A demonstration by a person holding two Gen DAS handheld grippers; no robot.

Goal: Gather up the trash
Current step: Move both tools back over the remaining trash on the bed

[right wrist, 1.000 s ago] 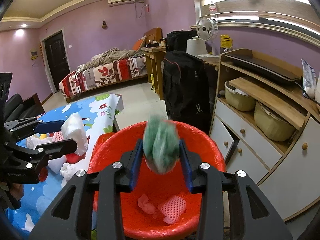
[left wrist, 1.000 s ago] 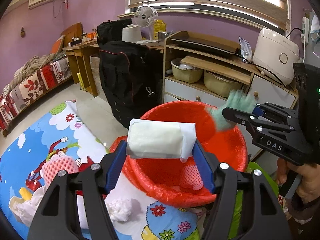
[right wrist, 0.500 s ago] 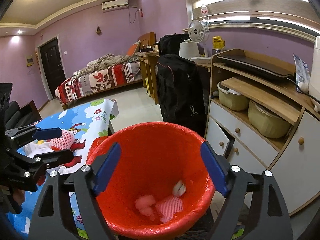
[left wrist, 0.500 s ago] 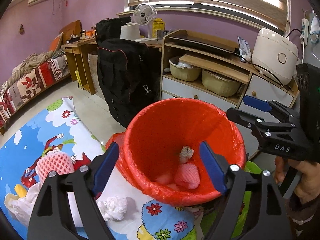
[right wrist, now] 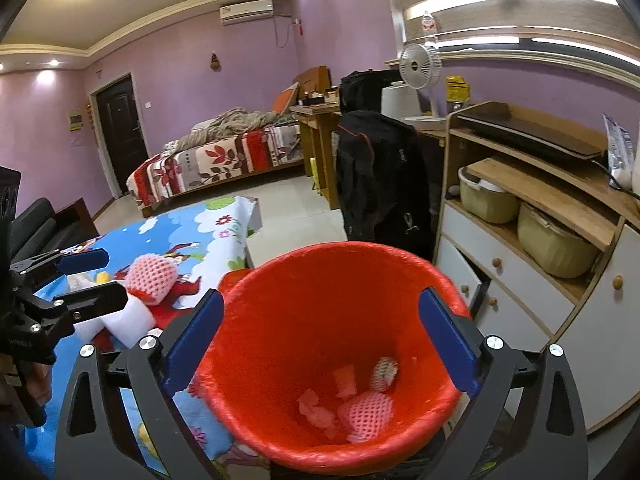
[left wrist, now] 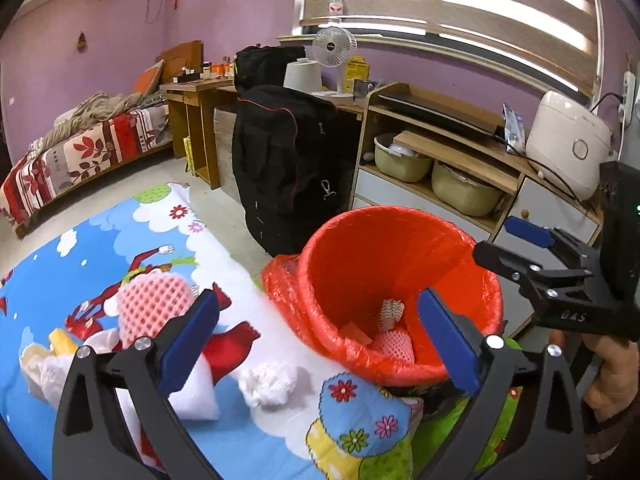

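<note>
We hold both grippers over the red-lined bin (right wrist: 336,344), which stands at the table edge so that waste can be dropped straight into it. The right gripper (right wrist: 320,344) points down into the bin mouth; its jaws are opening, stand wide apart, and nothing lies between them. The left gripper (left wrist: 320,344) is in the same condition: jaws opening, wide, with no item between the pads. In the left wrist view the bin sits at about 2 o'clock from the left gripper's centre, and the uncollected waste lies on the cartoon-print cloth (left wrist: 100,248) from 9 to 7 o'clock. That waste comprises a pink foam net (left wrist: 154,306) at 9 o'clock just beyond the left blue pad, a crumpled white tissue (left wrist: 268,384) near 6 o'clock between the fingers, a white wrapper (left wrist: 192,392) under the left finger, and a yellow scrap (left wrist: 62,342) at the far left. Inside the bin we see a pink foam net (right wrist: 370,412), pale scraps and a striped piece resting on the bottom; a plastic liner keeps the bin clean and drapes over its rim. We judge that the wide jaw setting suits the next pick, since the foam net and the tissue are bulky and soft. The task is only partly complete, because several items are not yet in the bin.
</note>
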